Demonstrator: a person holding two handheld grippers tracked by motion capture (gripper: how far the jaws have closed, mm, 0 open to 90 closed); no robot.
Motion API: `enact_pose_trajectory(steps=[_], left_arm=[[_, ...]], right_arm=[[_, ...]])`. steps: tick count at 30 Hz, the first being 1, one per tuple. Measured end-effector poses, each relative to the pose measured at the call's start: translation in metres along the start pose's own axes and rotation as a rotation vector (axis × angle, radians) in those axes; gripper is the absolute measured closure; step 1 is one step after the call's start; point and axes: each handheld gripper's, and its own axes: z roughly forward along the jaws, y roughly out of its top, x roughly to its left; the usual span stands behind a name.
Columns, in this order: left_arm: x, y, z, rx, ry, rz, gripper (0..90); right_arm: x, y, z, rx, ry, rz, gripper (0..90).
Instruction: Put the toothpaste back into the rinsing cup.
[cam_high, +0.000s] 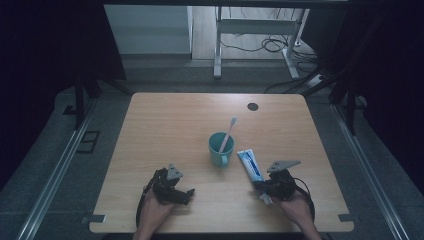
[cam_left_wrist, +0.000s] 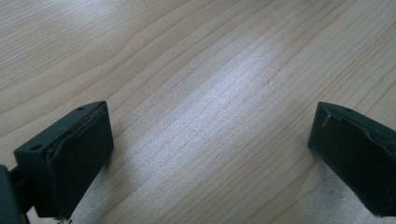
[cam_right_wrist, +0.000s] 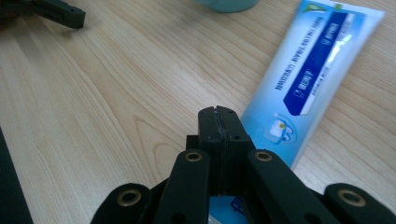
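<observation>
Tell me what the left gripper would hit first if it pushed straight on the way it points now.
Probably just the bare wooden table. The left gripper has its jaws wide apart, with nothing between them. In the high view it aims rightward toward the toothpaste tube, but that lies well off.

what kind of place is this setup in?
Probably a lab or recording workspace, not a bathroom: a bare wooden table, rails on the floor beside it, loose cables under a desk frame behind, and dark surroundings.

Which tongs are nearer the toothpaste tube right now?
Right. The right tongs sit shut at the near end of the tube, beside or over it. The left tongs stand open over bare table, across from the cup.
</observation>
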Motion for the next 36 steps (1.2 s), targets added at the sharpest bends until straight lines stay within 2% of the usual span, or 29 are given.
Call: enact_pose_trajectory(steps=[9, 26, 30, 32, 36], left_arm=[[0.0, 0.0, 0.0, 0.0, 0.0, -0.001, 0.1], [0.0, 0.0, 0.0, -0.001, 0.001, -0.002, 0.1], [0.0, 0.0, 0.0, -0.001, 0.001, -0.002, 0.1], [0.0, 0.0, 0.0, -0.001, 0.001, -0.002, 0.1], [0.0, 0.0, 0.0, 0.0, 0.001, -0.002, 0.1]], right_arm=[[-0.008, -0.002, -0.01, -0.007, -0.038, 0.008, 88.7], [-0.013, -0.004, -0.015, 0.003, -0.063, 0.01, 88.3], [-0.009, -0.001, -0.016, 0.018, -0.072, -0.01, 82.0], [-0.009, -0.001, -0.017, 0.02, -0.079, -0.014, 80.9], [-0.01, 0.002, -0.02, 0.025, -0.095, -0.014, 73.0]])
